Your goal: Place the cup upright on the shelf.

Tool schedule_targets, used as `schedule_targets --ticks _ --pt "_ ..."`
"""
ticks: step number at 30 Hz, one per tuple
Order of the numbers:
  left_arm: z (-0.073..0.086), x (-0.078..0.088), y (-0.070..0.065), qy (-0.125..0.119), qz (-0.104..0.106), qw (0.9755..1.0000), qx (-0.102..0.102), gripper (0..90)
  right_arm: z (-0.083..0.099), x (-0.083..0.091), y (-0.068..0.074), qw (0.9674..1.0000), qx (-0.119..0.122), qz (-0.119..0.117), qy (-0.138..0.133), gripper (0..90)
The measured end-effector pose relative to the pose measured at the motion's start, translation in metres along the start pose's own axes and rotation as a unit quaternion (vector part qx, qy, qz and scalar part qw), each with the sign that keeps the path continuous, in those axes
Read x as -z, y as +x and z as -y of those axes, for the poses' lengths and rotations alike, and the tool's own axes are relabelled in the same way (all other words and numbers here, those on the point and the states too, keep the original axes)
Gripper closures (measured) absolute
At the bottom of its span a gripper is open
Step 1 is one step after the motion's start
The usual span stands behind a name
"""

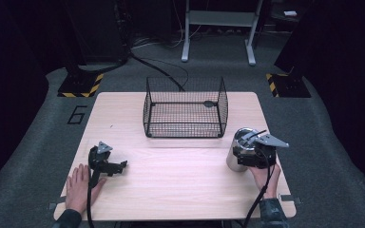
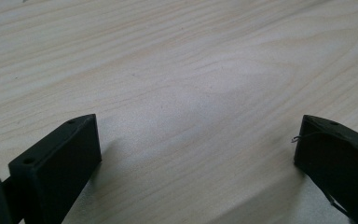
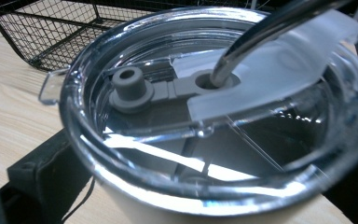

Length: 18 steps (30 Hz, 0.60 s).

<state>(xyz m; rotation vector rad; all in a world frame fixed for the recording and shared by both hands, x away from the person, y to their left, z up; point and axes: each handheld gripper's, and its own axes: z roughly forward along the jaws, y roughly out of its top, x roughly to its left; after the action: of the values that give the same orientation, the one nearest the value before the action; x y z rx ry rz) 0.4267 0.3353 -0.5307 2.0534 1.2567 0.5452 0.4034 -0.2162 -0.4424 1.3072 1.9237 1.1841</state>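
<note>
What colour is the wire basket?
Black; the basket shows best in the high view.

Glossy metal tumbler, matt wooden table

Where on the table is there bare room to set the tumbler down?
The widest bare patch of the table is the middle front, bordered by the wire basket behind, the left gripper and the right gripper around the steel tumbler. A strip left of the basket is also free. The right front is crowded.
</note>
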Motion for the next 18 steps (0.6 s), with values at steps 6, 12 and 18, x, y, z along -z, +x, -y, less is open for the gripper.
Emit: schedule_targets --ticks 6,12,18 --pt "0.0 0.0 0.0001 0.0 0.0 1.0 0.0 0.2 -0.0028 -0.0052 0.0005 1.0 -0.001 0.006 -0.008 0.0" --pt "0.0 0.0 0.0 0.0 0.0 1.0 0.0 0.2 -0.0035 -0.0047 0.0033 0.9997 -0.002 0.017 -0.02 2.5" --pt "0.0 0.0 0.0 0.0 0.0 1.0 0.0 0.2 -0.0024 -0.0046 0.004 0.9995 0.001 0.021 -0.024 3.2"
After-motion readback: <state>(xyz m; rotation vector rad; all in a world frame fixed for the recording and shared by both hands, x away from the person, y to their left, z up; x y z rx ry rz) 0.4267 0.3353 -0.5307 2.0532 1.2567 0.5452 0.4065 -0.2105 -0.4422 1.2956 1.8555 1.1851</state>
